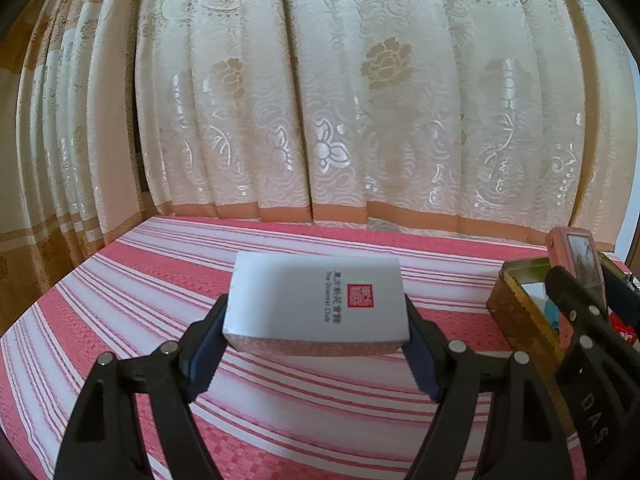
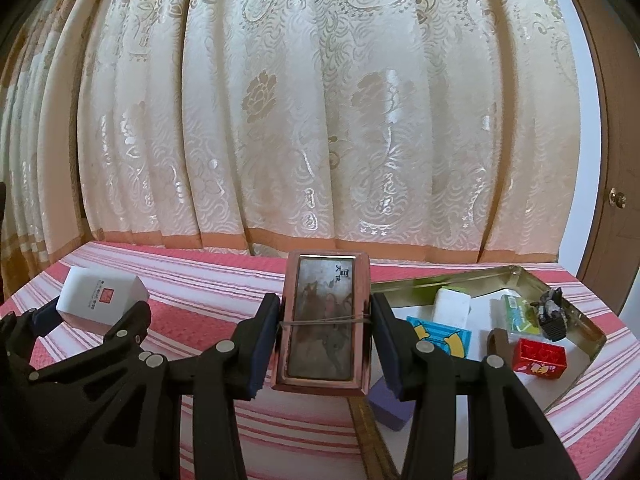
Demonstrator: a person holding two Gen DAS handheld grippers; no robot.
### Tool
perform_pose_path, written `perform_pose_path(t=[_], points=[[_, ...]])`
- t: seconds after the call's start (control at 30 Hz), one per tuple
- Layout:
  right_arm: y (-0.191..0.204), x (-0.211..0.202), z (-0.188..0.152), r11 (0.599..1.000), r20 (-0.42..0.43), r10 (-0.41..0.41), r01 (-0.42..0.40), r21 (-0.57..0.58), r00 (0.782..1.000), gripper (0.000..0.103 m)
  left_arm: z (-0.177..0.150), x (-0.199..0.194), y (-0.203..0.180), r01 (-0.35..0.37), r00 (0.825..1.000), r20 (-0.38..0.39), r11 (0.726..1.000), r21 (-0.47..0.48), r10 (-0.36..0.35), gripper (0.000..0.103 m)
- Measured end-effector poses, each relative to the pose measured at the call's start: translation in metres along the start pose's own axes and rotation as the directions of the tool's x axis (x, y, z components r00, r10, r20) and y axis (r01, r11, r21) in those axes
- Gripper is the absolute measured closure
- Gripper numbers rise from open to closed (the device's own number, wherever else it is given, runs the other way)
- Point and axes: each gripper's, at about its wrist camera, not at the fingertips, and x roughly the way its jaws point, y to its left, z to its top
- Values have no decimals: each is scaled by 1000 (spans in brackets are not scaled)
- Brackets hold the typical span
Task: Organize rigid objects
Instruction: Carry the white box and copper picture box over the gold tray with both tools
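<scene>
Pads of the left hand-held gripper (image 1: 316, 344) clamp a white box (image 1: 316, 304) printed "The Oriental Club", raised over the pink-striped bench (image 1: 120, 288). Right hand-held gripper (image 2: 326, 340), half open, clamps a pink framed case (image 2: 324, 320) beside the gold tin tray (image 2: 592, 332). Cream floral curtains (image 1: 320, 100) hang behind.

**What the two wrist views leave unseen**

In the left wrist view the gold tin (image 1: 516, 304) is cut off by the right gripper (image 1: 580, 304) and the picture's edge, so its contents stay mostly hidden. The small print on the white box (image 1: 316, 304) blurs beyond reading. In the right wrist view the pink case (image 2: 324, 320) covers the tin's near corner, a purple block (image 2: 390, 408) shows only in part, and the dark figurine (image 2: 552, 312) is too small to identify.
</scene>
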Motion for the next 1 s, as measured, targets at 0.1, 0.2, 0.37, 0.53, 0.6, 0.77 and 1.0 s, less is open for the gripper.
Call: perform_pose_path(t=[0.1, 0.2, 0.37, 0.53, 0.6, 0.77, 1.0], points=[[-3, -2, 1, 1000, 5, 0, 0, 2, 1000, 54, 0, 0, -2, 11, 1000, -4, 1000, -12, -11, 24], [-6, -4, 2, 1000, 17, -1, 0, 4, 1000, 54, 0, 0, -5, 23, 1000, -12, 999, -22, -23, 24], [-11, -9, 4, 1000, 37, -2, 2, 6, 999, 54, 0, -5, -13, 30, 1000, -1, 999, -21, -30, 24], [-21, -13, 5, 1000, 48, -4, 3, 14, 999, 54, 2, -10, -23, 36, 999, 18, 999, -13, -36, 24], [-26, -14, 5, 1000, 53, -9, 8, 22, 999, 54, 3, -12, -27, 40, 999, 23, 999, -12, -39, 24], [-42, -16, 6, 999, 61, -25, 23, 37, 998, 54, 5, -17, -38, 52, 998, 31, 999, -8, -51, 24], [-64, -17, 8, 998, 71, -48, 44, 55, 996, 54, 13, -32, -53, 66, 995, 73, 998, -2, -65, 24]])
